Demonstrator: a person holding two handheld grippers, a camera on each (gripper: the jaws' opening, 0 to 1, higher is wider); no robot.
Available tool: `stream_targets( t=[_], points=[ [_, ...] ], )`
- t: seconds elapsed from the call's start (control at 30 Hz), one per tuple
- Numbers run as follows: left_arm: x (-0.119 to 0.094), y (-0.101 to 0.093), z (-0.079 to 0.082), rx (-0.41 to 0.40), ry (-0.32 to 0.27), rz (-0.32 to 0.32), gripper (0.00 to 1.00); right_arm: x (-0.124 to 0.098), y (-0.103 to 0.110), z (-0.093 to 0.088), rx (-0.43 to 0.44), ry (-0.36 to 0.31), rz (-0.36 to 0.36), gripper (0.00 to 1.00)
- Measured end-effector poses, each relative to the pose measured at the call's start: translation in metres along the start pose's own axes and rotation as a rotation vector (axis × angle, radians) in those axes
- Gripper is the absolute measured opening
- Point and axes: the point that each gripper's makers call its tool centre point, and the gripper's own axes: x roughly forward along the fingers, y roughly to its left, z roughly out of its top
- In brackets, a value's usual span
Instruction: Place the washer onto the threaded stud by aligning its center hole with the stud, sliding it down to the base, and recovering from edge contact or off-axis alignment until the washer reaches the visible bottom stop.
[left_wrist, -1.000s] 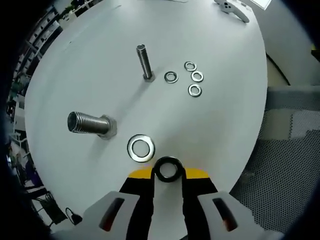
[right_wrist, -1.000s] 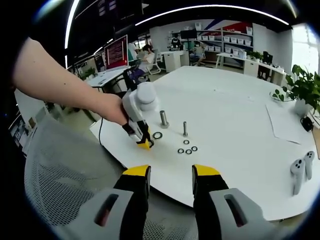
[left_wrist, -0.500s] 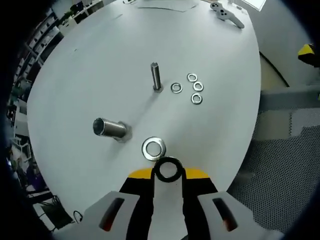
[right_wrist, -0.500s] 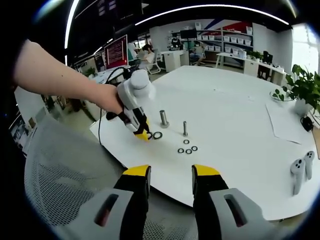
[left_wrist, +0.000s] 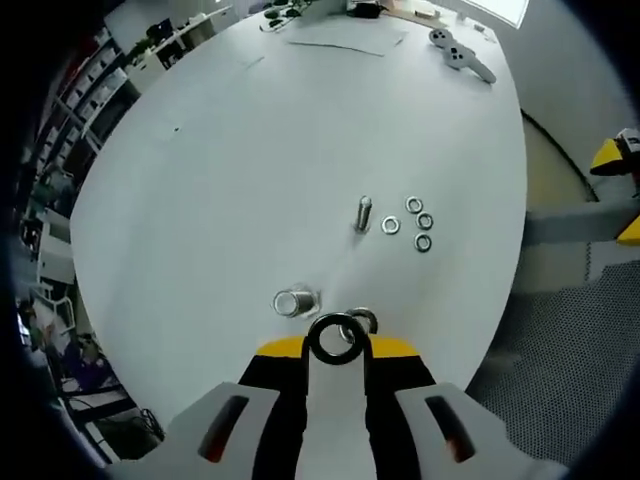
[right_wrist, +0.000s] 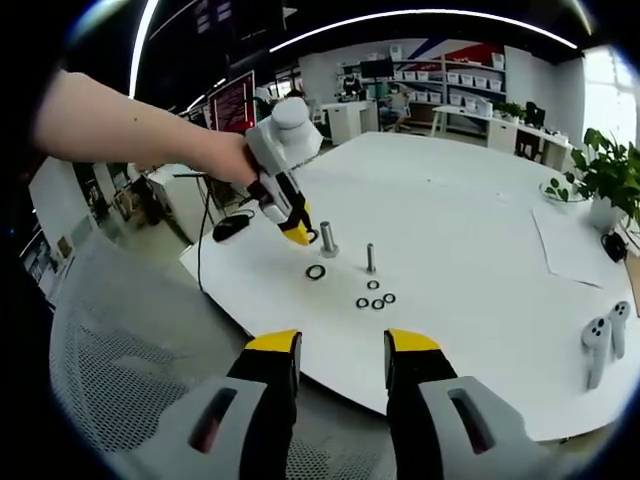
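Left gripper (left_wrist: 336, 342): fingers closed on a dark washer (left_wrist: 334, 338), above the thick stud (left_wrist: 294, 302).
Right gripper (right_wrist: 340, 352): fingers apart, empty.

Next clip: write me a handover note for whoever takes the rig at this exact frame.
Left hand-held gripper: shut on a dark washer, held above the thick stud, not yet on it.
Right hand-held gripper: open, holds nothing, off the table edge.
One large washer lies beside the thick stud; four small washers lie by the thin stud.
Left to do: align the hole, slide to base.
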Motion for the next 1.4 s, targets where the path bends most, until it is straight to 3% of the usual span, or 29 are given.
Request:
stream_targets(
  t=[0.33,0.77,1.4],
  points=[
    [-0.001,0.022,0.01,0.013,0.006,0.026,0.18,0.0,0.0,0.0,0.001,0.002,0.0,0.36],
    [0.013,0.033,0.017,0.033,0.035,0.02,0.18,0.0,0.0,-0.001,-0.001,0.009,0.001,0.36],
    [0.041,0.028,0.011,0.053,0.102,-0.005,0.18,0.001,0.0,-0.002,0.0,0.014,0.004,0.35]
  ],
)
